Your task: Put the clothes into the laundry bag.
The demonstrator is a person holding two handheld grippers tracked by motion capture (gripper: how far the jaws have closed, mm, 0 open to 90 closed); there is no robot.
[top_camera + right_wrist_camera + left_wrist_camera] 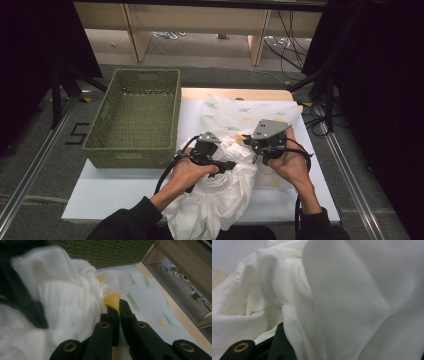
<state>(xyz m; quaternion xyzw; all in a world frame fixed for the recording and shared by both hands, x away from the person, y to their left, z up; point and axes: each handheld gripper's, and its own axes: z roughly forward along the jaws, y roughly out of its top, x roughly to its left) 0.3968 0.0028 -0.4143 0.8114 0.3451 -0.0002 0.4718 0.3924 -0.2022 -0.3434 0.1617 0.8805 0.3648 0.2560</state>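
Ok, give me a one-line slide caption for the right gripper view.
Right hand-held gripper shut on a yellow-marked edge of the white cloth, green basket behind.

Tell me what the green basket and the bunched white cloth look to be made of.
Green basket: looks like woven fibre or plastic wicker, matte; its walls and floor show a regular open weave. Bunched white cloth: soft thin fabric, likely cotton, matte; it falls in loose folds, and the part beyond the grippers carries small green and yellow printed shapes.
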